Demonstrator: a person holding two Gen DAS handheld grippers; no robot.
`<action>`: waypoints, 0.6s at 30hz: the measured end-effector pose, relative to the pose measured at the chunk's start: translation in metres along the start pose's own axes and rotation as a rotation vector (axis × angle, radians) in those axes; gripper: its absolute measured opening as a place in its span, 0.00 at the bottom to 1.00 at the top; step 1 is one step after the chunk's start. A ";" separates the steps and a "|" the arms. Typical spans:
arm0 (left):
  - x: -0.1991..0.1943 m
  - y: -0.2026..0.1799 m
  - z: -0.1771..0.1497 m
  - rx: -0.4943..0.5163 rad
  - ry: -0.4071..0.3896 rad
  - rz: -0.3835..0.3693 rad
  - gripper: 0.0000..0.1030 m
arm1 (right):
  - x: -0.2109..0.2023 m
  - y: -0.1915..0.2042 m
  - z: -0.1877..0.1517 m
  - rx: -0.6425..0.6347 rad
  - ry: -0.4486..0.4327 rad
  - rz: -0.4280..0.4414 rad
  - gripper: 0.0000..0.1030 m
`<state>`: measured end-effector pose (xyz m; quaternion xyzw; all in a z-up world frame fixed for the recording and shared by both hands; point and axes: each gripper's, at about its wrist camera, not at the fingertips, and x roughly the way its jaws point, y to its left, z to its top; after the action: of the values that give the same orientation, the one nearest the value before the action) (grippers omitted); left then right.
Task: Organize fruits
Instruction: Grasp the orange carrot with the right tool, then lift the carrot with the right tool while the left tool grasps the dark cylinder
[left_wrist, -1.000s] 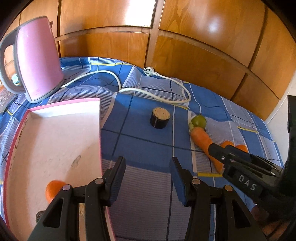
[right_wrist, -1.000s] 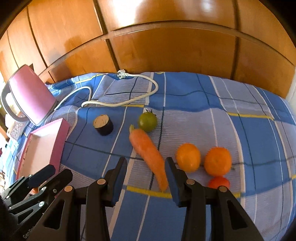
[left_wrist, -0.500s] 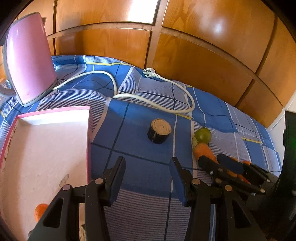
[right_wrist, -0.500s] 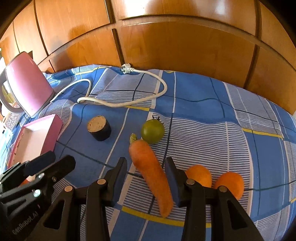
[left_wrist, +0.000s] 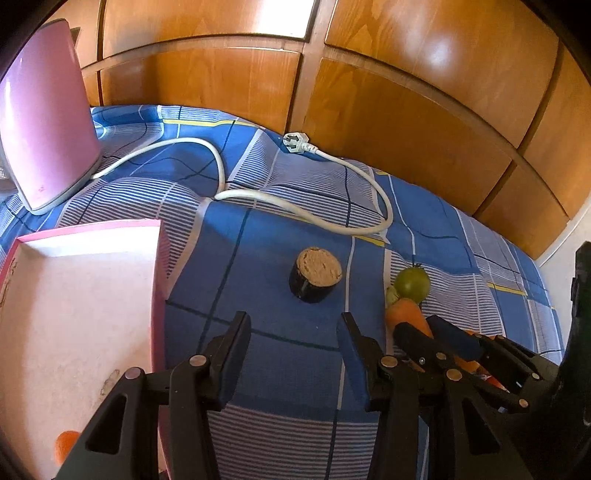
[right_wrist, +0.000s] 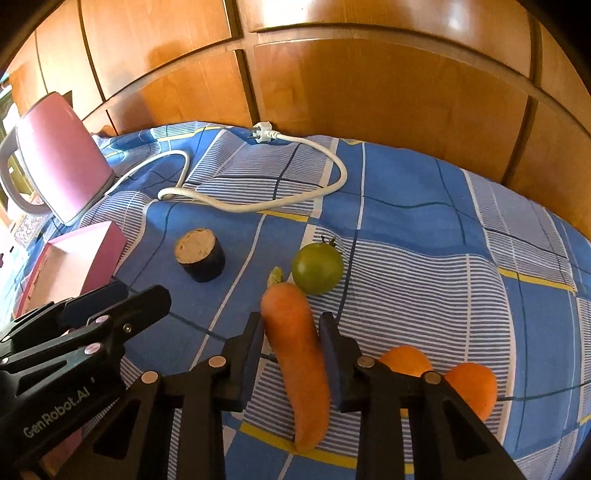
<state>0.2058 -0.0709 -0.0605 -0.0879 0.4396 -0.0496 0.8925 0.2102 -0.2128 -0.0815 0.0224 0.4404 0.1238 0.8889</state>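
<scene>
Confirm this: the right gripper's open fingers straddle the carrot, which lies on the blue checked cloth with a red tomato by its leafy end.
One detail is off: the tomato is green, not red, as the right wrist view shows. The rest stands: the right gripper is open astride the carrot on the blue checked cloth, tomato by its leafy end.

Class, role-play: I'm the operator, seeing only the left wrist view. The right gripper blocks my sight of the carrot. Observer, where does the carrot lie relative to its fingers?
Observer: The carrot lies between the right gripper's fingers, one close on each side. Whether they press it, I cannot tell.
Operator: What sits beyond it, to the right?
Observer: Two oranges lie side by side on the cloth, partly behind the right finger.
Operator: Where is the kettle's handle?
Observer: The pink kettle has its grey handle on the side away from the fruit.
</scene>
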 end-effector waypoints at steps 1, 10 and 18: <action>0.001 0.000 0.001 -0.002 0.000 -0.002 0.47 | 0.001 0.001 0.001 -0.006 0.001 -0.001 0.30; 0.008 -0.002 0.009 -0.012 -0.002 -0.024 0.47 | 0.007 0.002 0.005 -0.008 -0.019 -0.022 0.29; 0.015 -0.004 0.014 -0.023 -0.002 -0.029 0.48 | 0.010 0.000 0.010 -0.025 -0.028 -0.031 0.29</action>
<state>0.2260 -0.0754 -0.0628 -0.1044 0.4379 -0.0571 0.8911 0.2238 -0.2093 -0.0833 0.0061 0.4267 0.1153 0.8970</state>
